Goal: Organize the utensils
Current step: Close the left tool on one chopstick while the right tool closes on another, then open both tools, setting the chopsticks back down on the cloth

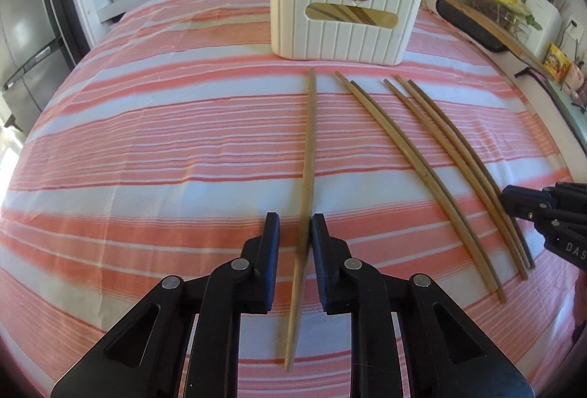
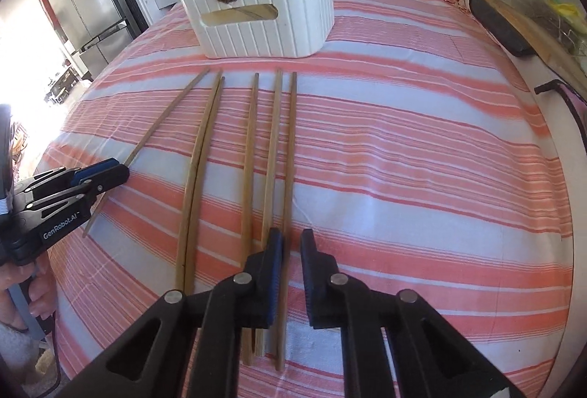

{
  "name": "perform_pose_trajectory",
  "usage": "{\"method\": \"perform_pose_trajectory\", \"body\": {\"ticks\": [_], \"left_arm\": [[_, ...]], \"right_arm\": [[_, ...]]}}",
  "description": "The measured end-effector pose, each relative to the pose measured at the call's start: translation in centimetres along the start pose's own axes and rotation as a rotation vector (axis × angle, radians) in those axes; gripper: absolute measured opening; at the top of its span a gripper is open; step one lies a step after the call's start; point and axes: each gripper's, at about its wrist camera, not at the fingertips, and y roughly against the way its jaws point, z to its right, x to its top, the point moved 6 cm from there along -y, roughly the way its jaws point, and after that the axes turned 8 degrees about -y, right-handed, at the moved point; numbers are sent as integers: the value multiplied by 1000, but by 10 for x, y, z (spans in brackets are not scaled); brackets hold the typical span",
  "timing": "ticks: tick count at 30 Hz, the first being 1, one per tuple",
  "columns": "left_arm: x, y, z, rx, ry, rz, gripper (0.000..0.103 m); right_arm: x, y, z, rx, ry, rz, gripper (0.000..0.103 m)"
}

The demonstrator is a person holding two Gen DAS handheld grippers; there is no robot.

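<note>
Nearest, the left gripper (image 1: 295, 233) pinches a single chopstick (image 1: 307, 156) between its fingers. Meanwhile the right gripper (image 2: 291, 251) stands parted over the rightmost chopstick (image 2: 290, 156) of five loose ones. Ahead of both, a white holder (image 1: 345, 5) stands on the striped cloth (image 1: 165, 126), chopsticks inside.
</note>
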Motion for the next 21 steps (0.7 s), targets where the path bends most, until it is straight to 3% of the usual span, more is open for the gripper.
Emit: {"method": "perform_pose_trajectory", "body": {"ticks": [2,3,4,12,14,15,16,17,21], "left_arm": [[-1,1,0,2,1,-1,17],[-2,2,-1,6,13,-3,10],[-5,4,-6,8,30,-4,8],[-46,32,-46,6,102,-20,9],[-51,36,-51,10,117,-11,29],[-50,36,-52,3,124,-3,62],[-48,35,-53,7,129,8,83],[-44,35,-55,19,130,28,84],[-26,22,-58,62,102,37,84]], "right_arm": [[1,1,-5,-40,59,18,11],[1,1,-5,-49,55,21,10],[1,2,0,-62,31,25,4],[-39,36,48,-241,-56,90,6],[-48,45,52,-243,-56,119,9],[-50,48,52,-230,-56,137,12],[-50,48,52,-213,-58,150,30],[-50,47,53,-201,-64,155,52],[-42,36,56,-196,-56,159,55]]}}
